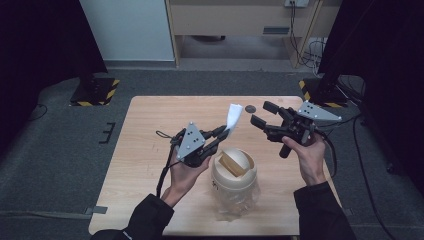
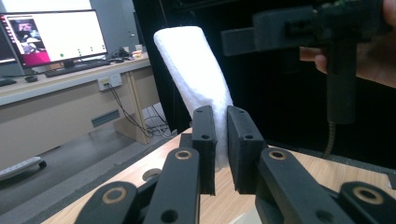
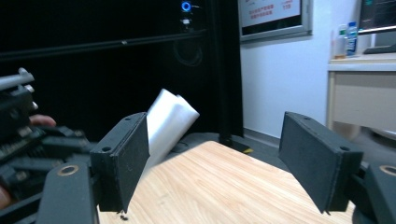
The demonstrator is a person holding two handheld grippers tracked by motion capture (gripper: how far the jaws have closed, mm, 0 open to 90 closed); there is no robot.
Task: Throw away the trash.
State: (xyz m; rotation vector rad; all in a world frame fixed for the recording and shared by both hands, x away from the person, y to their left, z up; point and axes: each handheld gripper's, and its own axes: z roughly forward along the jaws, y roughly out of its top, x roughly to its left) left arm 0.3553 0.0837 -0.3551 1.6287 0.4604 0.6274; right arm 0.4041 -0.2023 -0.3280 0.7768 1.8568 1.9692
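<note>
The left gripper pinches a white folded cloth — the right gripper, jaws wide, should close squarely on its free far end.

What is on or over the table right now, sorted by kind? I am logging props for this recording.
Grippers: 2, the left gripper and the right gripper
White folded tissue, held in the left gripper's jaws: 1
Small bin with swing lid: 1
Small dark round disc on the table: 1
Total: 5
</note>
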